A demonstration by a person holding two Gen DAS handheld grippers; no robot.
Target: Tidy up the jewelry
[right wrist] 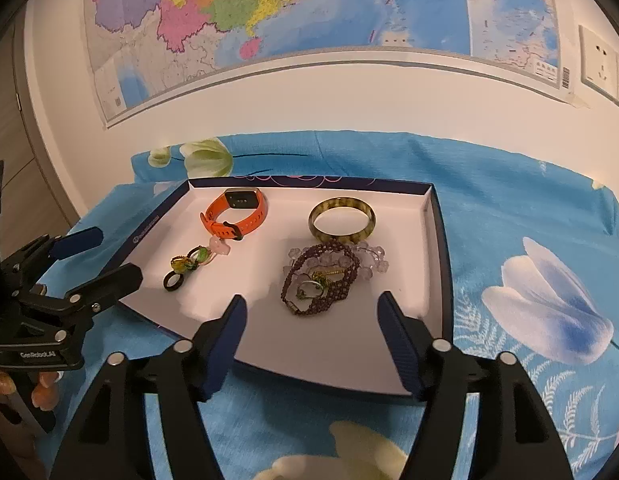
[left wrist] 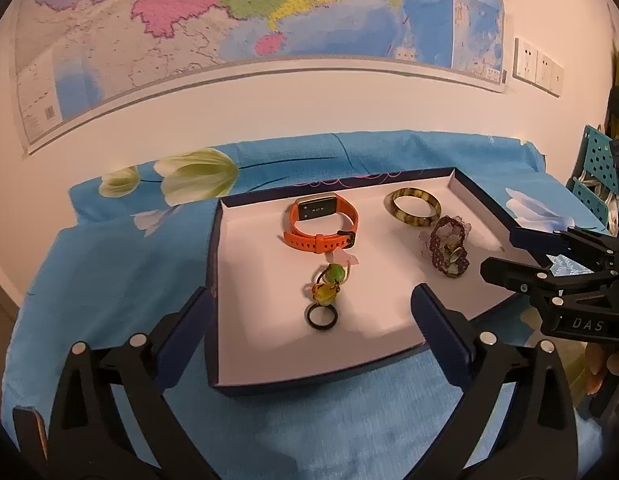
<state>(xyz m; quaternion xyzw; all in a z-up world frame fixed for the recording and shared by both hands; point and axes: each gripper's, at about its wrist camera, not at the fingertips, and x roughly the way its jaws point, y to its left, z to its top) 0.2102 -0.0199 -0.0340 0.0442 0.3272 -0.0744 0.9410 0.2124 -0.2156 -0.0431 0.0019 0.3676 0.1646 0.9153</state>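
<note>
A shallow dark-blue box lid with a white inside [left wrist: 269, 360] [right wrist: 425, 240] lies on a blue flowered cloth. In it lie an orange smartwatch [left wrist: 321, 222] [right wrist: 235, 212], a brown mottled bangle [left wrist: 412, 206] [right wrist: 342, 220], a dark red beaded bracelet with clear beads [left wrist: 447, 246] [right wrist: 323, 274], a black ring [left wrist: 320, 316] [right wrist: 173, 281], and small yellow, green and pink rings [left wrist: 329, 282] [right wrist: 197, 258]. My left gripper [left wrist: 313, 300] [right wrist: 99, 254] is open and empty over the box's near left edge. My right gripper [right wrist: 311, 308] [left wrist: 499, 254] is open and empty, just short of the beaded bracelet.
The blue cloth [left wrist: 109, 280] [right wrist: 529, 220] covers the table against a white wall with a map [left wrist: 229, 20]. Wall sockets [left wrist: 537, 66] and a teal perforated rack [left wrist: 595, 176] are at the right.
</note>
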